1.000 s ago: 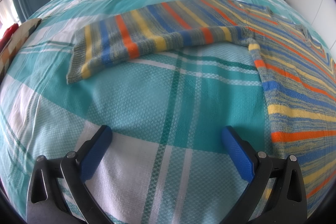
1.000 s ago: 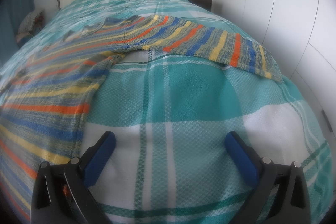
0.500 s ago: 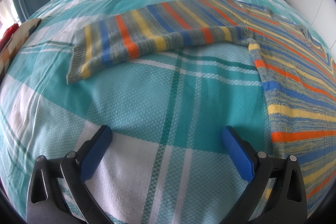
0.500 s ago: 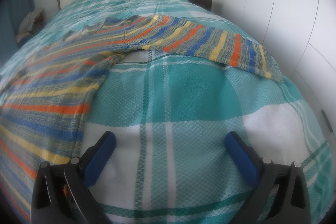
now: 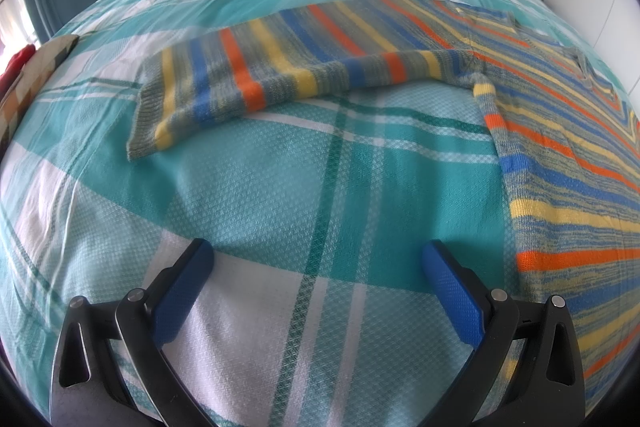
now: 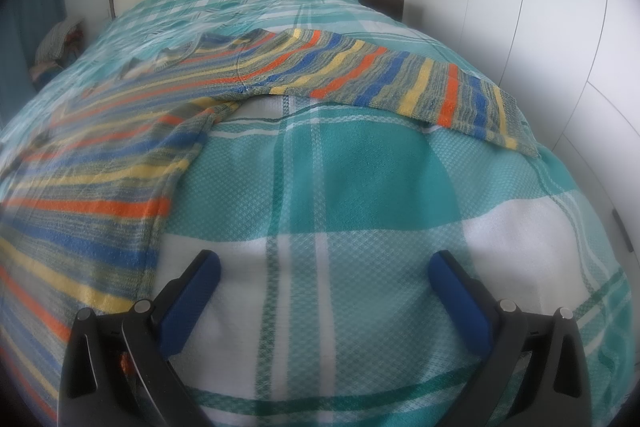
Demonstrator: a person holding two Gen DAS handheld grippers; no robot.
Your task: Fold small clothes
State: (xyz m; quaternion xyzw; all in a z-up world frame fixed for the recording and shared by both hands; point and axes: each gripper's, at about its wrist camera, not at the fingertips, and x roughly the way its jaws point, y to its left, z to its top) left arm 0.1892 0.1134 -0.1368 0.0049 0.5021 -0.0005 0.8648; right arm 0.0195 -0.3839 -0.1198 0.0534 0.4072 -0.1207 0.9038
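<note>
Both blue-padded grippers, left [image 5: 318, 263] and right [image 6: 324, 273], hover spread wide and empty above the teal plaid bed [image 5: 280, 187]. The knitted sweater with orange, blue and yellow stripes [image 5: 560, 131] lies flat across the bed's middle, sleeves outstretched, its hem cut off.

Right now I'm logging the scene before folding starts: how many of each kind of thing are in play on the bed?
Sweater: 1
Spread sleeves: 2 (left, right)
Open tools: 2 (left tool, right tool)
Bedspread: 1
Total: 6
</note>
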